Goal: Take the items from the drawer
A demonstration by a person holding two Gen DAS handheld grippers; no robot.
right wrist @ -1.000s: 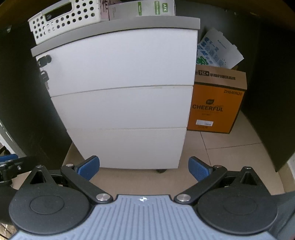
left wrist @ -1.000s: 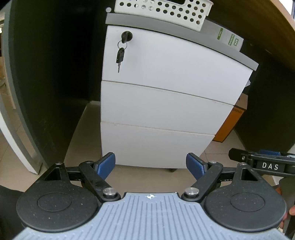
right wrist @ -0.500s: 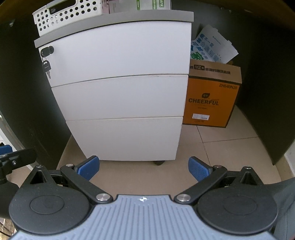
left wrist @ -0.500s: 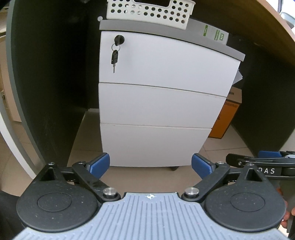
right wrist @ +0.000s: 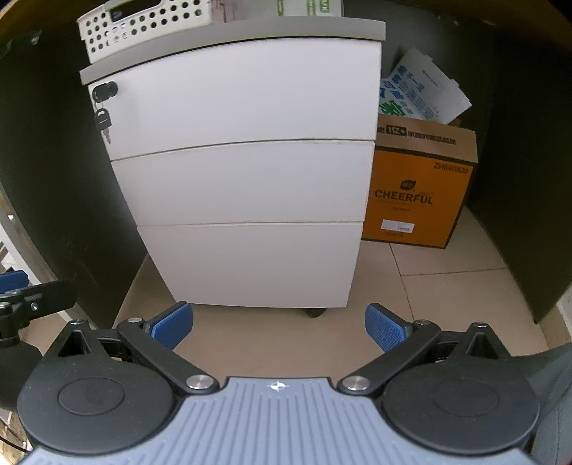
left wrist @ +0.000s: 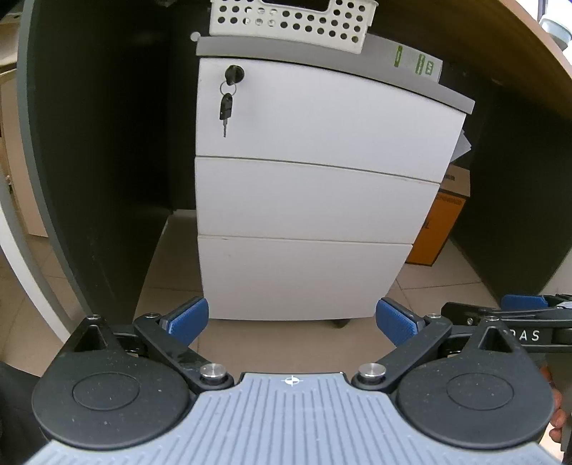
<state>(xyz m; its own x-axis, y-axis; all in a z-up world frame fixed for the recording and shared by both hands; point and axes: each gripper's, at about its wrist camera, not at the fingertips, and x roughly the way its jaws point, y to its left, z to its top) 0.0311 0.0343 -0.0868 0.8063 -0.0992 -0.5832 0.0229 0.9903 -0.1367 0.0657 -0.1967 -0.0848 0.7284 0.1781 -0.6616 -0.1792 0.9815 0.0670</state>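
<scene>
White three-drawer cabinet [left wrist: 314, 193] fills frame centre, all drawers closed. Orange carton [right wrist: 422, 189] at right, beside it. Perforated basket [left wrist: 293, 18] on top. Key [left wrist: 227, 107] hangs upper left. Left tool [left wrist: 292, 318] has just been opening, spread, empty; right tool [right wrist: 279, 323] spread, empty.

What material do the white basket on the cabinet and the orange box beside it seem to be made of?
White basket: likely moulded plastic, matt, with rows of evenly punched round holes. Orange box: cardboard, seemingly, with a brown folded top edge, printed lettering and a stuck-on label.
</scene>
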